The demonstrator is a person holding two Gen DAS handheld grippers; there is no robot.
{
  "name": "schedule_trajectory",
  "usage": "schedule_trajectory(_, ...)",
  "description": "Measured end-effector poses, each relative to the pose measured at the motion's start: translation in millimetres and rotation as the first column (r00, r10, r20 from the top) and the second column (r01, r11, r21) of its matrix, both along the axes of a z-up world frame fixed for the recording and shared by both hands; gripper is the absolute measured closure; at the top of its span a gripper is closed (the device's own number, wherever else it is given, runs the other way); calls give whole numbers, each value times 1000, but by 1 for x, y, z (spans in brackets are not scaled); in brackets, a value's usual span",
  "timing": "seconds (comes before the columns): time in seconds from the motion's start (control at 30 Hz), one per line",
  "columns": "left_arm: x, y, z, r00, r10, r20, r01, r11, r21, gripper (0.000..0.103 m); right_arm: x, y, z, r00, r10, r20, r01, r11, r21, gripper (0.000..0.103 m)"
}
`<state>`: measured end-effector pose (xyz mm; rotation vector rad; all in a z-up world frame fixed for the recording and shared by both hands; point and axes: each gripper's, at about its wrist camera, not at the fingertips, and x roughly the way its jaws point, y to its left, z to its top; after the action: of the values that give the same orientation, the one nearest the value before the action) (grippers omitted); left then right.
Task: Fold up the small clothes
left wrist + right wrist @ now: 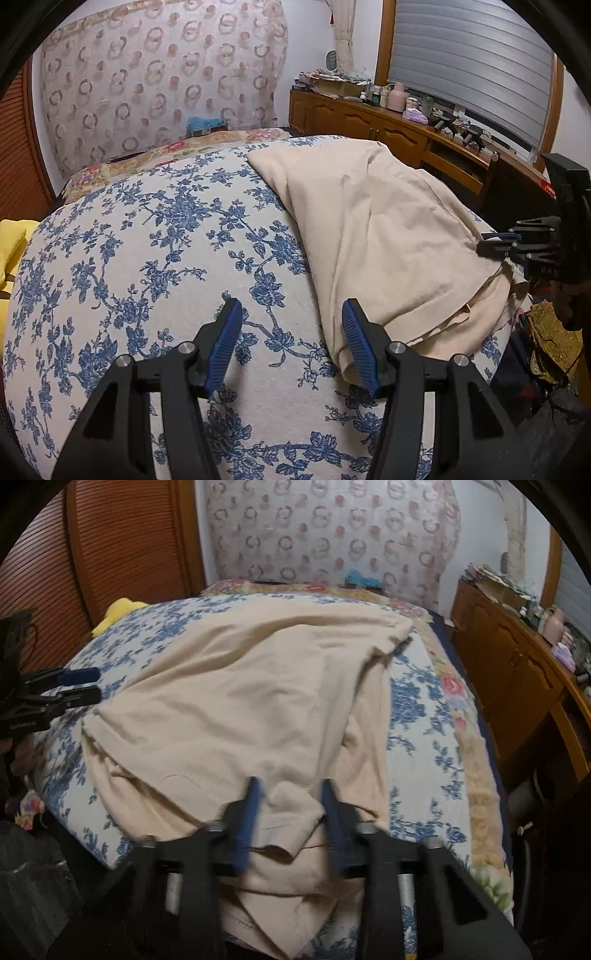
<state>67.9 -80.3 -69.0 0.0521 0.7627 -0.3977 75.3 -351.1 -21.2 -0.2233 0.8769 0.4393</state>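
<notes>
A beige garment [369,221] lies loosely folded and creased on the blue-flowered bedspread [147,240]. My left gripper [291,302] is open just above the bare bedspread, and its right finger is beside the garment's near left corner. In the right wrist view the garment [240,683] covers the middle of the bedspread [417,701]. My right gripper [290,782] is blurred at the garment's near edge, shut on a bunched fold of the cloth. From the left wrist view the right gripper [493,243] meets the garment's right edge. The left gripper [90,685] shows at the left.
A wooden sideboard [388,122] crowded with bottles and boxes runs along the window wall on the right [509,657]. A yellow cloth [118,609] lies at the bed's far left. A ring-patterned cover [147,74] hangs behind the bed. Dark clutter [546,332] sits beyond the bed's right edge.
</notes>
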Motion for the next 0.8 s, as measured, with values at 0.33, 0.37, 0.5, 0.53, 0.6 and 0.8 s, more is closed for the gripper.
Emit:
schedule_trajectory(0.33, -5, -4, 5, 1000, -14, 6, 14, 1000, -9, 48, -26, -34, 36, 997, -42, 72, 38, 998, 55, 100)
schedule_trajectory(0.37, -5, -5, 5, 1000, -19, 3, 19, 1000, -12, 48, -26, -36, 31, 997, -44, 58, 41, 998, 51, 100)
schedule_trajectory(0.5, -6, -10, 4, 999, -33, -5, 33, 999, -11, 48, -25, -37, 14, 998, -53, 24, 53, 998, 26, 100)
schedule_trajectory(0.53, -6, -11, 4, 999, -34, -6, 34, 999, -12, 48, -25, -37, 12, 998, -56, 26, 55, 998, 22, 100)
schedule_trajectory(0.6, -7, -12, 5, 999, -36, -5, 36, 999, -15, 48, -25, -37, 11, 998, -60, 27, 59, 998, 25, 99)
schedule_trajectory(0.8, -9, -18, 6, 998, -58, -9, 58, 998, -28, 48, -26, -38, 11, 997, -69, 41, 68, 998, 19, 97)
